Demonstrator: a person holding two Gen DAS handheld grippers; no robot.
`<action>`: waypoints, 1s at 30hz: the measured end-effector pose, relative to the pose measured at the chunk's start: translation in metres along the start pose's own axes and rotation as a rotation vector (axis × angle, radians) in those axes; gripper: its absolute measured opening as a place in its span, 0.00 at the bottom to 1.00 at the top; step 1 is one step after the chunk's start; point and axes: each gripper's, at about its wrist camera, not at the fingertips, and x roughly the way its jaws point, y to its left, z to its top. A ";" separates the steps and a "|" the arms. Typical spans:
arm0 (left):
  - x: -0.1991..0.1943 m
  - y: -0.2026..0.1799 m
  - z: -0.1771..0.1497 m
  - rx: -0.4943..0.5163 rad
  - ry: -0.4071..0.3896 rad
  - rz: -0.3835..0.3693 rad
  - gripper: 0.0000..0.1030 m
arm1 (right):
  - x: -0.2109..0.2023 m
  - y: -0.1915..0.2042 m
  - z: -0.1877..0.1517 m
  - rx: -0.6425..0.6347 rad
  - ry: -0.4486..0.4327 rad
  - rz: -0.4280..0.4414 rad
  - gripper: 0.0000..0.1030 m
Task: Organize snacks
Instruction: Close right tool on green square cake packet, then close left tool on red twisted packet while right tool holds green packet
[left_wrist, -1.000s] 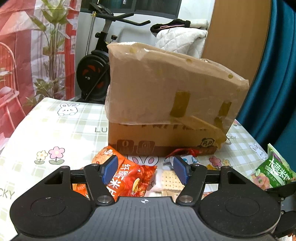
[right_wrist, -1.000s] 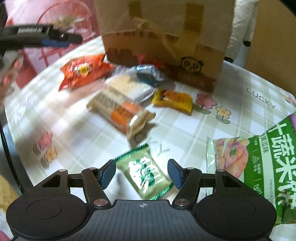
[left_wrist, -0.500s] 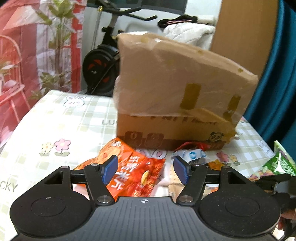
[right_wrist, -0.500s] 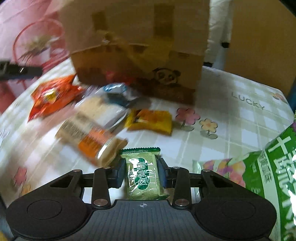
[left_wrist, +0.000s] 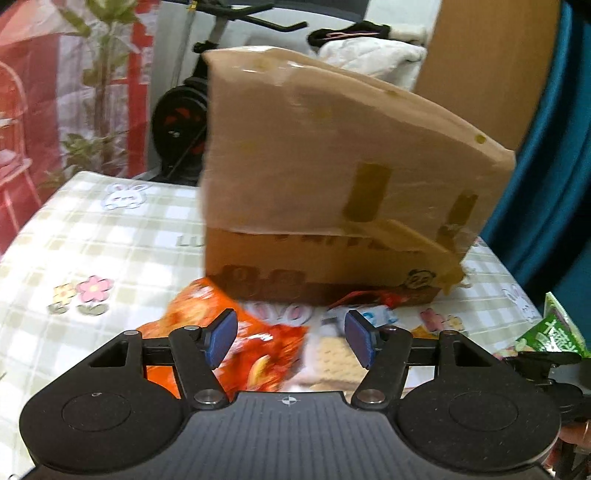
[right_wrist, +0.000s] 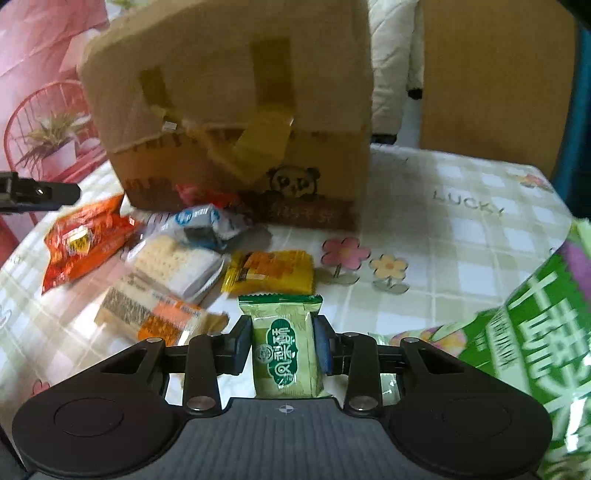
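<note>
My right gripper (right_wrist: 282, 347) is shut on a small green snack packet (right_wrist: 286, 345) and holds it above the table. Ahead lie a yellow packet (right_wrist: 271, 275), a cracker pack (right_wrist: 177, 264), an orange-and-white pack (right_wrist: 151, 319), a blue-white packet (right_wrist: 201, 221) and a red-orange bag (right_wrist: 83, 238). A taped cardboard box (right_wrist: 236, 107) stands behind them. My left gripper (left_wrist: 290, 341) is open and empty above the red-orange bag (left_wrist: 236, 347), facing the box (left_wrist: 332, 177).
A large green snack bag (right_wrist: 535, 332) lies at the right; it also shows in the left wrist view (left_wrist: 552, 332). The table has a checked flower-print cloth (right_wrist: 461, 240). An exercise bike (left_wrist: 184, 110) and a teal curtain (left_wrist: 554, 166) stand beyond the table.
My right gripper closed on the green packet and lifted it toward the box. My left gripper drifted slightly and stayed open.
</note>
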 end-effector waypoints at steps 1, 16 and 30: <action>0.005 -0.004 0.002 0.006 0.004 -0.010 0.61 | -0.002 -0.002 0.002 0.005 -0.010 -0.002 0.32; 0.102 -0.072 0.028 0.101 0.065 -0.047 0.49 | 0.021 -0.016 0.028 0.052 -0.075 0.008 0.32; 0.136 -0.096 0.003 0.180 0.110 -0.022 0.41 | 0.019 -0.029 0.026 0.079 -0.084 0.012 0.32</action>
